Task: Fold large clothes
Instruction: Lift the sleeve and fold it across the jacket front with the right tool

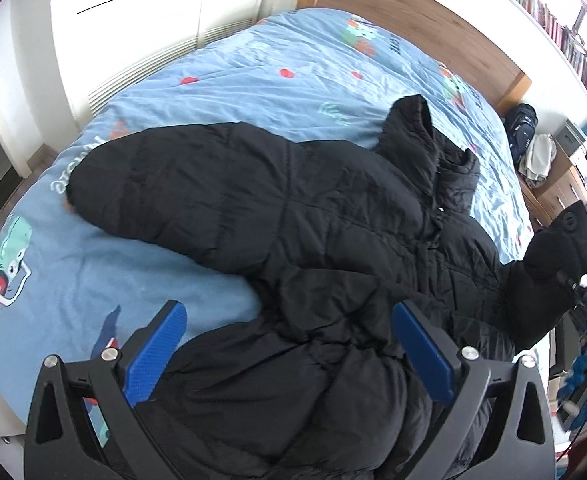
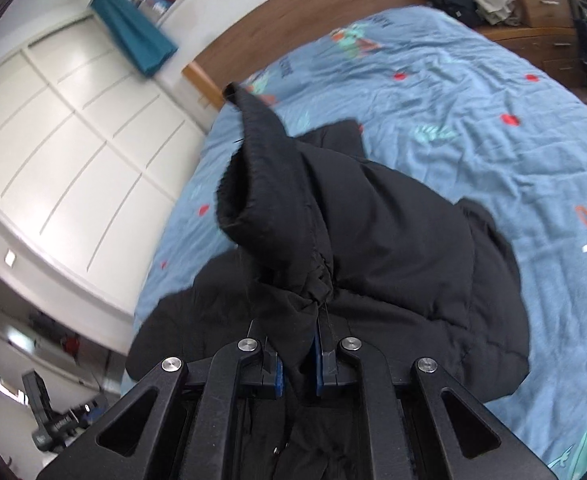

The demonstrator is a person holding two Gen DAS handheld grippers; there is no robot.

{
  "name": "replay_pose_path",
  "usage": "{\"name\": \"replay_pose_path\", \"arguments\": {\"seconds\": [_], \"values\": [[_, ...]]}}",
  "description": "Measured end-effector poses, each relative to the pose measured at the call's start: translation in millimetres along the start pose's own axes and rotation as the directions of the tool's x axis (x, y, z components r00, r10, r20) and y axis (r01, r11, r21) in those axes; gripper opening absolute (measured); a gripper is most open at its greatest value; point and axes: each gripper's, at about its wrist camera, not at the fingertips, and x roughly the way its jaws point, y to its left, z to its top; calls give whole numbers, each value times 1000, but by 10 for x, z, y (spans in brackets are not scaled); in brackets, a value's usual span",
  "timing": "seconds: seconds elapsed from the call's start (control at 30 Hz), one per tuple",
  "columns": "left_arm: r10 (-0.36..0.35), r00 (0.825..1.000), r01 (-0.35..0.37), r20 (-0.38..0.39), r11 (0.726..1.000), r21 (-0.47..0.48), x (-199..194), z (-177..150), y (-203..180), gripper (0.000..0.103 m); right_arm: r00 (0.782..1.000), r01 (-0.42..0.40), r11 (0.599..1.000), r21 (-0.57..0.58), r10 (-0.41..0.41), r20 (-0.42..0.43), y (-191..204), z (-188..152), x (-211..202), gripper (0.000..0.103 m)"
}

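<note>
The black puffer jacket (image 1: 333,220) sprawls across the bed (image 1: 253,72) on its blue cartoon-print sheet, one sleeve (image 1: 165,184) flung out flat toward the bed's edge, hood up near the wooden headboard (image 1: 405,12). The left tongs (image 1: 289,344) hang wide open above the jacket's lower half, blue pads clear of the fabric, gripping nothing. The right tongs (image 2: 298,364) are pinched tight on the bunched cuff of the other sleeve (image 2: 277,200), lifting it clear of the jacket's body.
</note>
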Motion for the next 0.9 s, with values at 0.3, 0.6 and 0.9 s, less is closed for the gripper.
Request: {"name": "replay_pose_path", "arguments": {"seconds": [0.3, 0.6, 0.9], "values": [[31, 1000, -31, 5, 999, -22, 8, -76, 150, 103, 974, 9, 989, -146, -41, -221, 327, -826, 446, 12], [29, 999, -29, 22, 1000, -6, 20, -106, -7, 103, 931, 90, 947, -307, -189, -313, 287, -1360, 756, 12], [30, 999, -27, -42, 997, 76, 160, -169, -339, 103, 932, 11, 939, -344, -135, -338, 432, -1491, 691, 55]]}}
